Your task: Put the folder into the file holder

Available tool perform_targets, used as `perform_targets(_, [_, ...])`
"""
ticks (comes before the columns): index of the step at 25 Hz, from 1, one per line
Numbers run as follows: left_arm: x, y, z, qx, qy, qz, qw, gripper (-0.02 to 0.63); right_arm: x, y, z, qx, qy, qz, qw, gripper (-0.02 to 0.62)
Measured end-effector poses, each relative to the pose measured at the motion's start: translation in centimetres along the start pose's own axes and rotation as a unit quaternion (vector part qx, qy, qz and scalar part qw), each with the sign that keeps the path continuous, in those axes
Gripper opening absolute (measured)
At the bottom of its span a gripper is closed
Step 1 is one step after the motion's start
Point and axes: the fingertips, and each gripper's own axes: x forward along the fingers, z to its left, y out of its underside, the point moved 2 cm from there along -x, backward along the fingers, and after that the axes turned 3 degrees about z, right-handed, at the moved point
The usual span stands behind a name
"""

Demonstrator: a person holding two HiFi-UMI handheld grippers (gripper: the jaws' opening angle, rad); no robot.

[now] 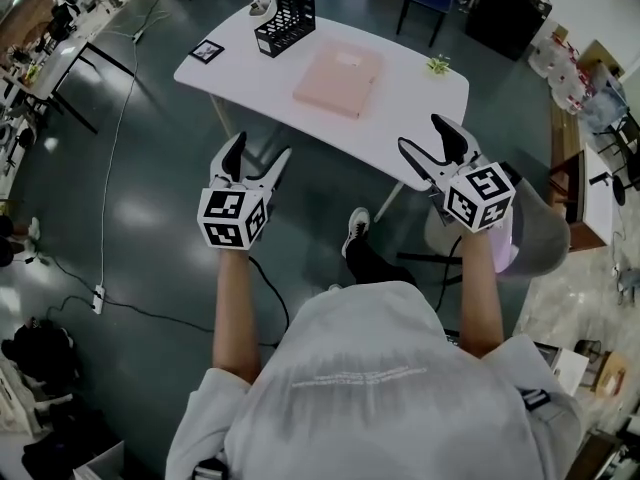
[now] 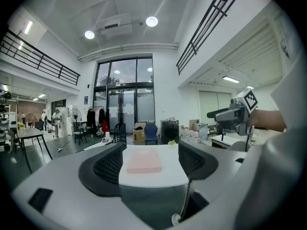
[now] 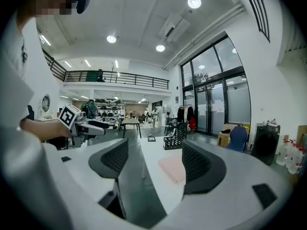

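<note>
flat pink rectangular folder (image 1: 339, 78): long axis ran across the white table (image 1: 425, 96)
left gripper (image 1: 262, 146): jaws were spread, empty
right gripper (image 1: 421, 131): spread too

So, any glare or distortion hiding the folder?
Head view: even light, pink folder sharp on the white table, floor sheen only. Left gripper view: heavy fisheye bending, folder clear. Right gripper view: same bending, right tongs hide part of the folder.

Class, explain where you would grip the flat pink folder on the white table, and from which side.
Probably its near edge, approached low from the person's side: the pink rectangular folder lies flat on the white table, so only its thin edges fit between jaws.
</note>
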Motion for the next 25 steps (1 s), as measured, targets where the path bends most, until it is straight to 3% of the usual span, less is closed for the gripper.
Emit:
perform_targets(9, [8.2, -1.3, 5.1, 0.003, -0.002, 0.015, 0.9999, 0.37, 8.4, -0.4, -5.9, 0.025, -0.014, -0.011, 1.0, 0.344])
perform_targets(25, [28.4, -5.5, 12.3, 0.005, 0.006, 0.072, 0.9973, 0.37, 22.1, 1.5, -23.3, 0.112, 0.011, 0.013, 0.994, 0.344])
